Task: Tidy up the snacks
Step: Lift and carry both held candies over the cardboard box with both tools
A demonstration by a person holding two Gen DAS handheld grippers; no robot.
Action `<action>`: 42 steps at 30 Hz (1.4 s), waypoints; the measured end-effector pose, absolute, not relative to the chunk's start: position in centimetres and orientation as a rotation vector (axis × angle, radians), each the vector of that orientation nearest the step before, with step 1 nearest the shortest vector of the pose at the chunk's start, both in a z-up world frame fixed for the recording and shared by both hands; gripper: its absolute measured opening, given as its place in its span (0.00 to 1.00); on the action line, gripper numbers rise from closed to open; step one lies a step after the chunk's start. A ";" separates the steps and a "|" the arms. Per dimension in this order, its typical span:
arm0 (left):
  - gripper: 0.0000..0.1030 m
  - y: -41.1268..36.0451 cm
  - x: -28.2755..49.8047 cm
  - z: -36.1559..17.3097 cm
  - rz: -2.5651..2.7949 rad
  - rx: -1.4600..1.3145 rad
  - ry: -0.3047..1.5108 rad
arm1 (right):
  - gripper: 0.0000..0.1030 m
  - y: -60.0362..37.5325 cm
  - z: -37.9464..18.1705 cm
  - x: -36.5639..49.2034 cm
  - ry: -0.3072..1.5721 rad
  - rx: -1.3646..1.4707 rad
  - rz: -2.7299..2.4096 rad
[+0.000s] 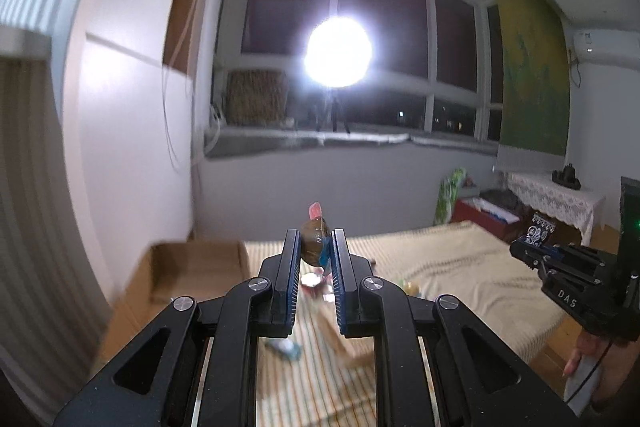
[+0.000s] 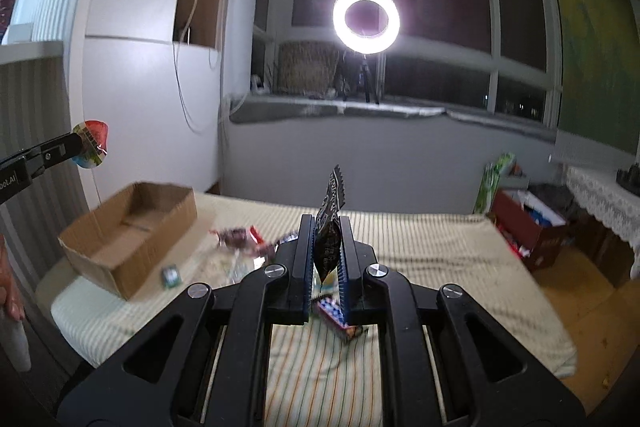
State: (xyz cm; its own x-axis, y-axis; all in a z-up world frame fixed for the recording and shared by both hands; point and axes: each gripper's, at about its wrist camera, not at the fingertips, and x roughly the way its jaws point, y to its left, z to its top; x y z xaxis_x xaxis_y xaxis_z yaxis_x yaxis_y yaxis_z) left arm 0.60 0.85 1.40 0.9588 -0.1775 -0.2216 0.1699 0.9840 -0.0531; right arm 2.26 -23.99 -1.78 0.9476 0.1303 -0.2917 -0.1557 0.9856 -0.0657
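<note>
left wrist: looks along fingers toward window [image 1: 340, 39] | right wrist: same facing | shared: bed [image 2: 420, 239], cardboard box [image 2: 132, 235]

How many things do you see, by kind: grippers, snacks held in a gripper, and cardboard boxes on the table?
Grippers: 2, the left gripper and the right gripper.
Snacks held in a gripper: 2, a round jelly cup in the left and a dark sachet in the right.
Cardboard boxes on the table: 1, the open cardboard box.
Total: 5.

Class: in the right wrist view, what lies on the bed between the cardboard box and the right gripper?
Loose wrapped snacks lie between cardboard box and right gripper, right wrist view.
</note>
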 end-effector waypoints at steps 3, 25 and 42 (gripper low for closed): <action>0.13 0.9 0.1 2.3 -0.170 -0.029 0.201 | 0.10 -23.6 -0.7 1.8 0.273 -0.092 0.151; 0.12 8.8 -0.9 0.6 -0.078 -0.115 0.196 | 0.10 -11.4 0.0 3.8 0.285 -0.180 0.325; 0.12 13.9 -2.1 -0.3 0.093 -0.132 0.214 | 0.10 -2.4 -1.2 5.1 0.296 -0.176 0.573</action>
State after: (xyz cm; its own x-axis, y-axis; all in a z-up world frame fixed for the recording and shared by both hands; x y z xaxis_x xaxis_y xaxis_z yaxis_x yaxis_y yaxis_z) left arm -2.11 13.89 -0.34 0.9728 0.0783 -0.2179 -0.1064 0.9870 -0.1202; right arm 5.13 -2.37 -1.21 0.7998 0.5061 -0.3228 -0.5563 0.8269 -0.0820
